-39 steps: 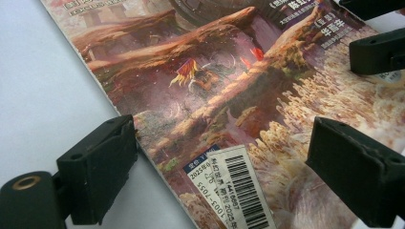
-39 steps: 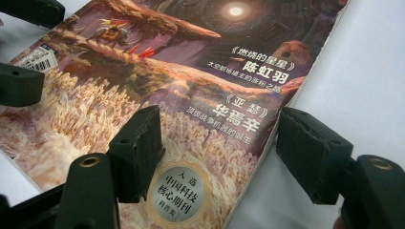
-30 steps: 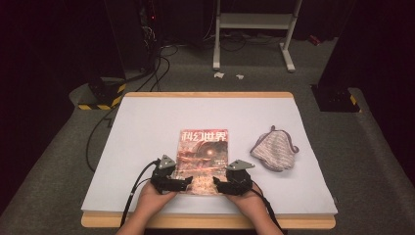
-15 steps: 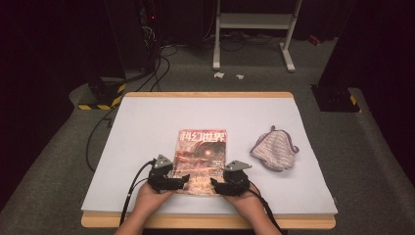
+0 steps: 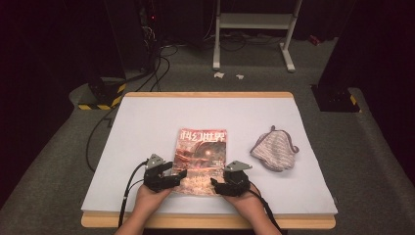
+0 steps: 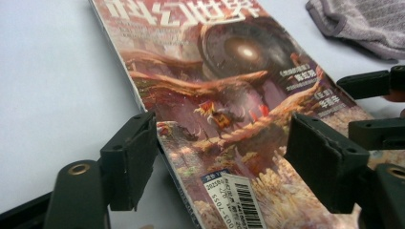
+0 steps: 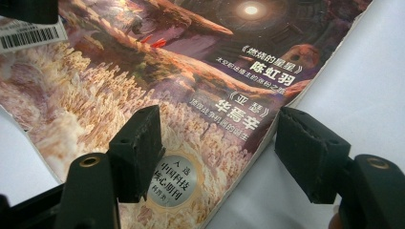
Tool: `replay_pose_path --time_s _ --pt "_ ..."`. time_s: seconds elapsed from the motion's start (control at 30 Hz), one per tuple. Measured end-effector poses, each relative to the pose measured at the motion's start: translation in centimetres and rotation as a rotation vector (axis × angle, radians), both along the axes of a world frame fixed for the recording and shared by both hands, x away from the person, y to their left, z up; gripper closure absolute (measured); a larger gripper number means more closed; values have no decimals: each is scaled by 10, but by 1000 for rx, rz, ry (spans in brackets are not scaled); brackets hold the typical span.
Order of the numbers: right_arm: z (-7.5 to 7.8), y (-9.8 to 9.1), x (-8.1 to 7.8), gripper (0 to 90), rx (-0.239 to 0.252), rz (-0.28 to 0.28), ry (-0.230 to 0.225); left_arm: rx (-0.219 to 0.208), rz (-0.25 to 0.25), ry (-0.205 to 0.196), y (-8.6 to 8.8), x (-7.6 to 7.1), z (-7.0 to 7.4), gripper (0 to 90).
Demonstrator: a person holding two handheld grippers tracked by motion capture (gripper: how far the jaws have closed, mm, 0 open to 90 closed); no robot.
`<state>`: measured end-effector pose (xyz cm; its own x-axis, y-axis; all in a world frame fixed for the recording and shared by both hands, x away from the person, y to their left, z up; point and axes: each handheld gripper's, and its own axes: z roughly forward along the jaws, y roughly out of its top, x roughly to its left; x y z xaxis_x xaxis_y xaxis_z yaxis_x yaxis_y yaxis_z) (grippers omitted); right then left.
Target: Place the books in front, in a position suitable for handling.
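Observation:
A magazine (image 5: 201, 155) with a reddish fantasy cover and a barcode sticker lies flat on the white table (image 5: 147, 122). My left gripper (image 5: 180, 175) is at its near left corner. Its jaws have just been closing and straddle the spine edge (image 6: 157, 143). One jaw is over the table and the other over the cover, and a wide gap is left between them (image 6: 222, 167). My right gripper (image 5: 215, 185) is at the near right corner. It is open, with the magazine's right edge between its jaws (image 7: 217, 152).
A grey knitted cloth (image 5: 275, 151) lies crumpled to the right of the magazine, also at the top right of the left gripper view (image 6: 363, 19). The table's wooden front edge (image 5: 205, 221) runs just behind both hands. Bare white surface surrounds the magazine.
My left gripper has edged slightly to the left at the magazine's corner. The right gripper, the magazine and the cloth have kept still.

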<state>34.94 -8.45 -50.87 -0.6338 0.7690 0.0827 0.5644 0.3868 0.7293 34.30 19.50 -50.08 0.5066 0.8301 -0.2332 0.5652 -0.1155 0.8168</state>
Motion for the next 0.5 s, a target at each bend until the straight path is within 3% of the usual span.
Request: replay_pose_path --time_s 0.17,0.43,0.5 --pt "0 -1 0 328 4 4 -2 -20 -7 -27 1 -4 4 291" --pt "-1 -2 -1 328 6 3 -4 -67 -19 -33 3 -9 6 298" --pt "-1 -2 -1 328 7 1 -3 -61 -23 -35 3 -11 6 300"
